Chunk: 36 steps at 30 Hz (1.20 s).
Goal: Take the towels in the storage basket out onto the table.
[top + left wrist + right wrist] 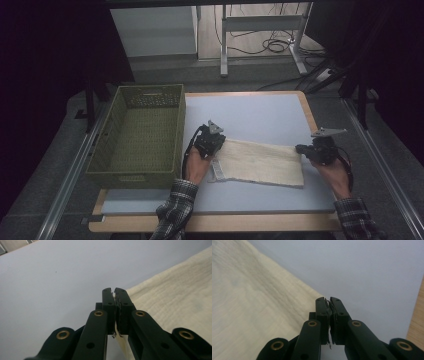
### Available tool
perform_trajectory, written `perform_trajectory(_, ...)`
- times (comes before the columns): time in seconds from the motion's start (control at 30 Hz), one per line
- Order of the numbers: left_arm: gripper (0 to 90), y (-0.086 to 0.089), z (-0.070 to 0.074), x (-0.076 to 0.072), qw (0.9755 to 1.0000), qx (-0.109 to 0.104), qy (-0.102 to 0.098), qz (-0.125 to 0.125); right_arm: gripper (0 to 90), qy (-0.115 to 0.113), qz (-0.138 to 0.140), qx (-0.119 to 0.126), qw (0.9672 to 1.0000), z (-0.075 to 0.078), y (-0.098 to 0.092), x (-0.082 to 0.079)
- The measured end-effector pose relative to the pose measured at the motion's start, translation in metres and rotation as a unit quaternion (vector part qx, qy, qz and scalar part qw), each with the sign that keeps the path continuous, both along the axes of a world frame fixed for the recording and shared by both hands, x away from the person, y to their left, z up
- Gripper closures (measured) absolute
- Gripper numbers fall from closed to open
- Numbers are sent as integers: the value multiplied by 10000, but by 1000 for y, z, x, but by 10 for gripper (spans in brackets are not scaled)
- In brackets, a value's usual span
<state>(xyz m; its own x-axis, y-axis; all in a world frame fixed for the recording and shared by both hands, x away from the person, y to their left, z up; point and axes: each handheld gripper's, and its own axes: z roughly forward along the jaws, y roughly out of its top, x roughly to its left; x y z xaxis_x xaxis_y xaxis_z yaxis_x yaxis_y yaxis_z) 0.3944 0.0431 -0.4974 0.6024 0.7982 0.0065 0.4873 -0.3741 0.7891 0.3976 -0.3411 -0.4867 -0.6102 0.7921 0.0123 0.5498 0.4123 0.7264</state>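
Plaid-sleeved forearms hold the left gripper (216, 140) and right gripper (304, 149), jaws pinched on the far corners of the cream towel (260, 162) mid-table; soft, light, limp, best gripped by its corners.

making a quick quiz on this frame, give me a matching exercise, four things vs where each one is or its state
Things:
1. green basket
2. cream towel
3. left gripper
4. right gripper

Places or states:
A. shut at the towel's far right corner
B. flat on the mat between the grippers
C. empty, at the table's left
D. shut at the towel's far left corner

Pairs: 1-C, 2-B, 3-D, 4-A
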Motion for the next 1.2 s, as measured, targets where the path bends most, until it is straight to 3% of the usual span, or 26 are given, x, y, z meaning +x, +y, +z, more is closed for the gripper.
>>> perform_trajectory(0.27, 871, 2, 5, -33, 9998, 28, -138, -112, 856, -239, 227, 21, 9995, 11, -4, -38)
perform_trajectory(0.63, 864, 12, -5, -76, 9995, -104, -136, -258, 854, -197, 525, 173, 9983, 7, -6, -86)
perform_trajectory(0.93, 845, 10, -20, -95, 9992, 118, 14, -386, 848, -51, 648, 159, 9978, -6, -5, -105)
perform_trajectory(1.2, 720, 17, -31, -101, 9989, 98, 299, -359, 821, 131, 649, 218, 9976, -21, -8, -114)
